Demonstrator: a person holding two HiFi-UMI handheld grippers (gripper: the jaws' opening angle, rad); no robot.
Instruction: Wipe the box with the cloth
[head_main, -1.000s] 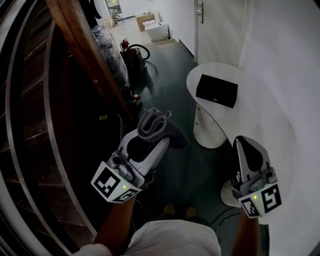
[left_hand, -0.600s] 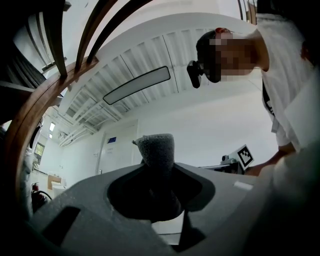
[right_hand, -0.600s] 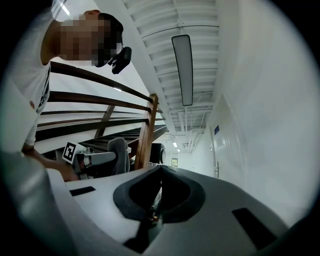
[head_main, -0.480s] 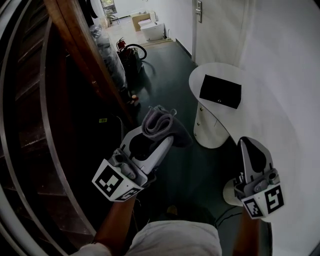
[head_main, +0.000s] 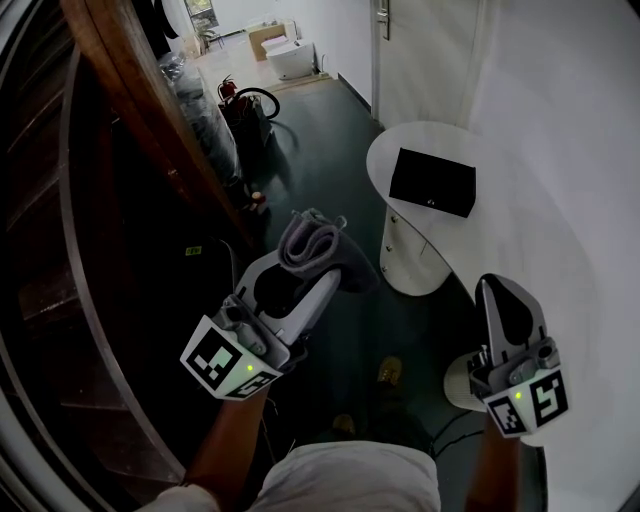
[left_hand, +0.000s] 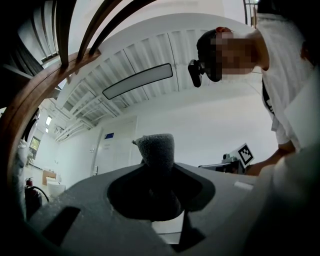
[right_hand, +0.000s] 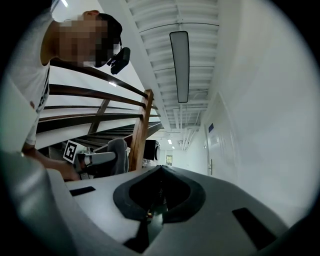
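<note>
A flat black box (head_main: 432, 182) lies on a white rounded table (head_main: 500, 250) at the right of the head view. My left gripper (head_main: 312, 262) is shut on a folded grey cloth (head_main: 312, 245), which sticks up beyond the jaws; in the left gripper view the cloth (left_hand: 156, 150) rises above the closed jaws. The gripper and cloth hang over the dark floor, left of and nearer than the table. My right gripper (head_main: 497, 287) is shut and holds nothing, hovering over the table's near part, well short of the box. From the right gripper view the cloth (right_hand: 119, 155) shows at the left.
A dark wooden staircase and its railing (head_main: 150, 120) fill the left. A white door (head_main: 420, 50) stands behind the table. A red fire extinguisher (head_main: 226, 88) and cartons (head_main: 275, 45) sit far down the corridor. The table has a white pedestal (head_main: 415, 260) below its edge.
The view has shifted a little along the corridor; both grippers keep their places in the frame, the cloth still held in the left one. A shoe now shows on the floor below.
</note>
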